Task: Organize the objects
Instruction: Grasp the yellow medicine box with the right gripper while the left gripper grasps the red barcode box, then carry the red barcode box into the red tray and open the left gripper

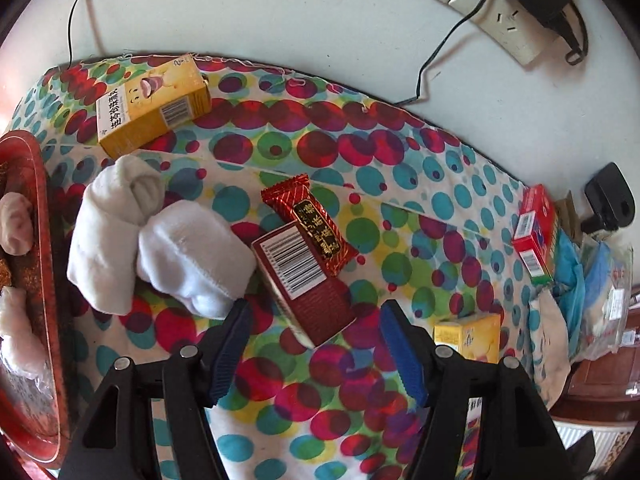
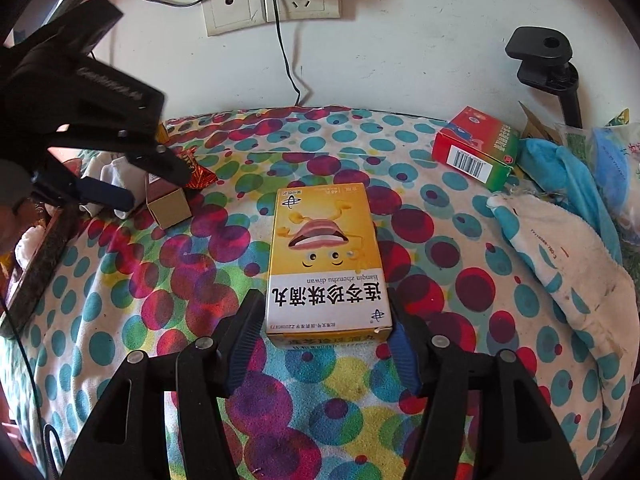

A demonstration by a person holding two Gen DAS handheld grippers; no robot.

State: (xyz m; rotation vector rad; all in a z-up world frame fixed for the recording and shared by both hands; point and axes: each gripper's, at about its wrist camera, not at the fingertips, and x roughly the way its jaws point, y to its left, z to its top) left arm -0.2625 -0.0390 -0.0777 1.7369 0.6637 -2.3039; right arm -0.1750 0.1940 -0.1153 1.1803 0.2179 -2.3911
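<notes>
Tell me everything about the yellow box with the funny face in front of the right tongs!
The yellow box is a flat cardboard carton lying face up on the spotted cloth. Its top shows a cartoon face with a big open mouth, two eyes, and a white band of black Chinese letters, all upside down from here. Its near end sits between the blue fingers of the right tongs, which stand open on both sides. It looks closed and undented, with nothing on top.

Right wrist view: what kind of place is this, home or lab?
Likely a home: a table under a dotted tablecloth against a wall with sockets, scattered with a yellow medicine box, a red box and socks.
</notes>
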